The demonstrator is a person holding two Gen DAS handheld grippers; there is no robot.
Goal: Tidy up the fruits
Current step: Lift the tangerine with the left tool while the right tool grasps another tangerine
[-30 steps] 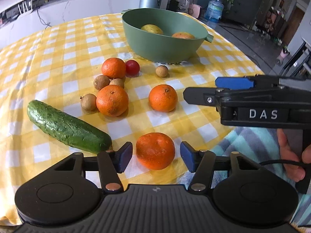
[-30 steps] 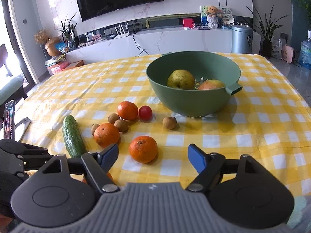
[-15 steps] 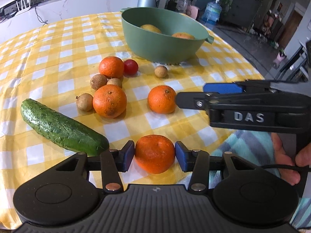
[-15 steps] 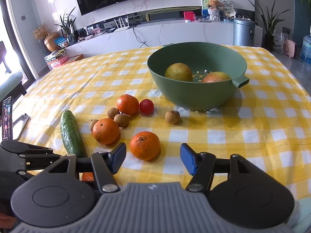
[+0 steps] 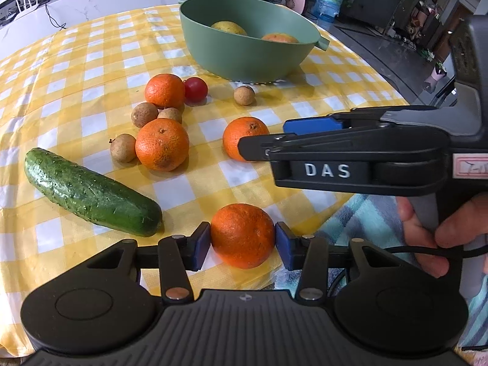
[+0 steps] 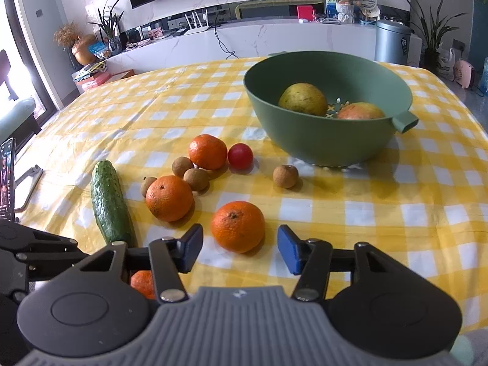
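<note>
Pinching nearest orange (image 5: 243,235), left fingers (image 5: 201,245).

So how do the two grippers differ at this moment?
The left gripper is shut on an orange; the right gripper is open and holds nothing. The left pads touch their fruit; the right fingers stand apart, just short of another orange. Both have blue pads and sit low over the table.

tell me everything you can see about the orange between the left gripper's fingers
The orange is round, bright orange, with dimpled peel and paler scuffed patches. It sits near the table's front edge on the yellow checked tablecloth, just right of the cucumber tip without touching it. The left gripper has its blue pads pressed on both sides of it. In the right wrist view only a sliver shows.
</note>
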